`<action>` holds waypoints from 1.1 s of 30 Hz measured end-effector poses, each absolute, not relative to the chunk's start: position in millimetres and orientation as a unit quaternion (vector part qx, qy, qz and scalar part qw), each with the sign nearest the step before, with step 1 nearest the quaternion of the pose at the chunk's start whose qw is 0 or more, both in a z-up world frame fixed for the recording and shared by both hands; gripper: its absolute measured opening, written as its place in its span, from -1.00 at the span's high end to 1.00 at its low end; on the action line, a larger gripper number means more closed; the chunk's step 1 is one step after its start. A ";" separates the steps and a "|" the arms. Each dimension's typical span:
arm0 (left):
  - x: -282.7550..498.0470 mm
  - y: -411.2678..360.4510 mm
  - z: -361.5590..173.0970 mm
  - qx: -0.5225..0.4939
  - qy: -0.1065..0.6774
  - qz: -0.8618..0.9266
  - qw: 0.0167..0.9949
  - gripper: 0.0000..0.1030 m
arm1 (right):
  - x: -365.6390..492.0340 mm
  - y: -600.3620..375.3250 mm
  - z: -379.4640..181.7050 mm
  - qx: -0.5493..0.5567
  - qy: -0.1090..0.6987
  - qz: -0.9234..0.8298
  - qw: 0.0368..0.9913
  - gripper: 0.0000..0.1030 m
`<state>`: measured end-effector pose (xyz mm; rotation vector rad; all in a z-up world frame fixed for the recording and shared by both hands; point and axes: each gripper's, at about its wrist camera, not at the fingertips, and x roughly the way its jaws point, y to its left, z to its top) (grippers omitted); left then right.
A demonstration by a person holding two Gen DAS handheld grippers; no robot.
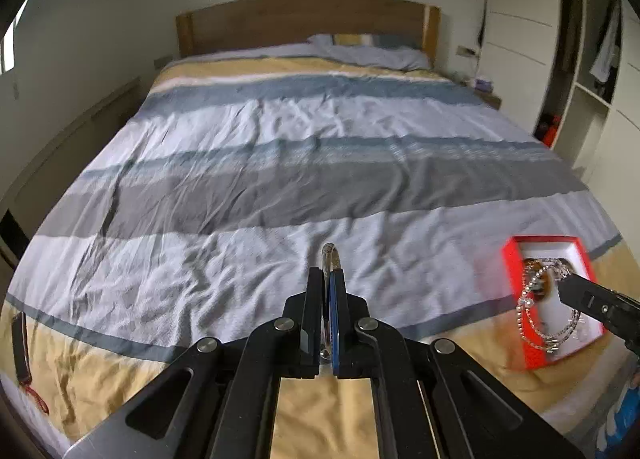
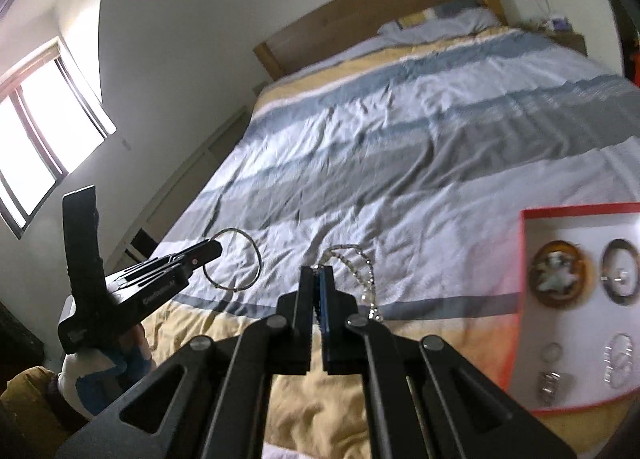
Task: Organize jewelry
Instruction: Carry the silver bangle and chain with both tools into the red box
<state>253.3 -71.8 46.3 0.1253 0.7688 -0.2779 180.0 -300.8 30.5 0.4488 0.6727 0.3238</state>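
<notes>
In my left wrist view, the left claw (image 1: pixel 329 279) is clenched on a thin silver bangle (image 1: pixel 330 259), held above the striped bed (image 1: pixel 280 147). To the right, a red box (image 1: pixel 516 255) lies on the bed, with my right claw (image 1: pixel 568 283) dangling a beaded bracelet (image 1: pixel 536 307) over it.

In my right wrist view, the right claw (image 2: pixel 317 283) grips the beaded bracelet (image 2: pixel 360 263). The left claw (image 2: pixel 214 249) holds the bangle (image 2: pixel 256 255) at left. The red box (image 2: pixel 524 259) shows more jewelry (image 2: pixel 560 271) inside.
</notes>
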 end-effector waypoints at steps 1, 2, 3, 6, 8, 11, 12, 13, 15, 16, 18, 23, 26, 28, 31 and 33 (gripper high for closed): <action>247.2 -77.3 51.8 0.064 0.370 -0.140 0.916 0.94 | 172.0 -306.3 36.5 0.217 0.320 0.152 0.910 0.96; 241.2 -84.3 56.5 0.068 0.366 -0.146 0.917 0.94 | 164.8 -312.5 41.3 0.215 0.315 0.148 0.913 0.96; 233.9 -93.1 61.5 0.071 0.363 -0.153 0.916 0.94 | 158.5 -318.4 45.3 0.214 0.311 0.144 0.915 0.96; 218.7 -120.2 70.0 0.077 0.357 -0.175 0.914 0.94 | 139.6 -342.0 54.2 0.213 0.300 0.127 0.921 0.95; 209.5 -144.1 72.2 0.080 0.355 -0.194 0.911 0.94 | 129.5 -357.5 57.4 0.211 0.296 0.115 0.924 0.95; 199.4 -178.2 69.1 0.087 0.357 -0.219 0.904 0.94 | 117.0 -388.1 56.4 0.211 0.296 0.091 0.927 0.95; 196.1 -192.9 66.2 0.091 0.359 -0.230 0.900 0.94 | 113.2 -400.0 53.9 0.212 0.298 0.082 0.927 0.95; 194.3 -204.4 63.0 0.094 0.361 -0.239 0.897 0.94 | 110.4 -409.7 50.6 0.212 0.300 0.073 0.927 0.95; 189.8 -232.1 54.2 0.101 0.367 -0.259 0.888 0.94 | 105.6 -431.4 41.4 0.210 0.309 0.053 0.926 0.95; 188.5 -245.2 49.1 0.104 0.371 -0.269 0.883 0.94 | 104.4 -438.5 37.0 0.210 0.312 0.046 0.925 0.95; 186.3 -268.0 38.4 0.110 0.379 -0.285 0.873 0.94 | 101.6 -457.7 23.8 0.209 0.325 0.026 0.922 0.95; 181.7 -315.3 9.5 0.121 0.400 -0.318 0.851 0.94 | 99.0 -491.8 -8.0 0.219 0.350 -0.008 0.911 0.95; 181.2 -336.2 -3.2 0.114 0.412 -0.339 0.838 0.94 | 98.9 -508.8 -23.1 0.227 0.358 -0.026 0.905 0.95; 182.8 -346.3 -12.1 0.106 0.419 -0.350 0.831 0.94 | 101.7 -517.1 -33.4 0.226 0.366 -0.037 0.902 0.95; 190.9 -357.1 -33.6 0.113 0.435 -0.350 0.822 0.94 | 104.2 -518.9 -46.6 0.220 0.379 -0.045 0.898 0.95; 198.3 -358.6 -51.5 0.118 0.451 -0.341 0.817 0.94 | 109.4 -518.4 -57.2 0.215 0.389 -0.048 0.894 0.95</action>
